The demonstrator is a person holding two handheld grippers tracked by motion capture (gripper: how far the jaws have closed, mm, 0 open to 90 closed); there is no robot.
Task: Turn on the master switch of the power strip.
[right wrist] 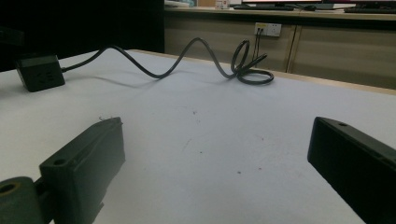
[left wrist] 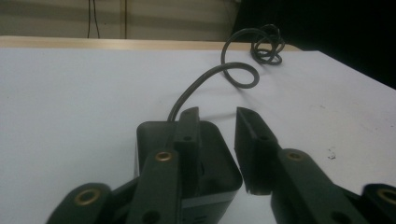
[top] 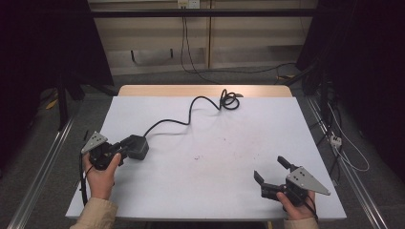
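A black power box (top: 137,145) lies on the white table (top: 215,186) at the left, and its black cable (top: 191,112) snakes back to a coil (top: 229,100) near the far edge. My left gripper (top: 125,149) is at the box. In the left gripper view one jaw lies over the top of the box (left wrist: 210,158) and the other stands just off its right side with a gap, so nothing is pressed; the left gripper (left wrist: 217,116) is open. My right gripper (top: 270,168) stands wide open at the front right with nothing between its jaws, far from the box (right wrist: 39,72).
The table's wooden far edge (top: 205,89) shows behind the white top. Cables hang down the back wall (top: 184,43) and run over the floor to the right (top: 344,152). A metal rail (top: 43,162) runs along the left side.
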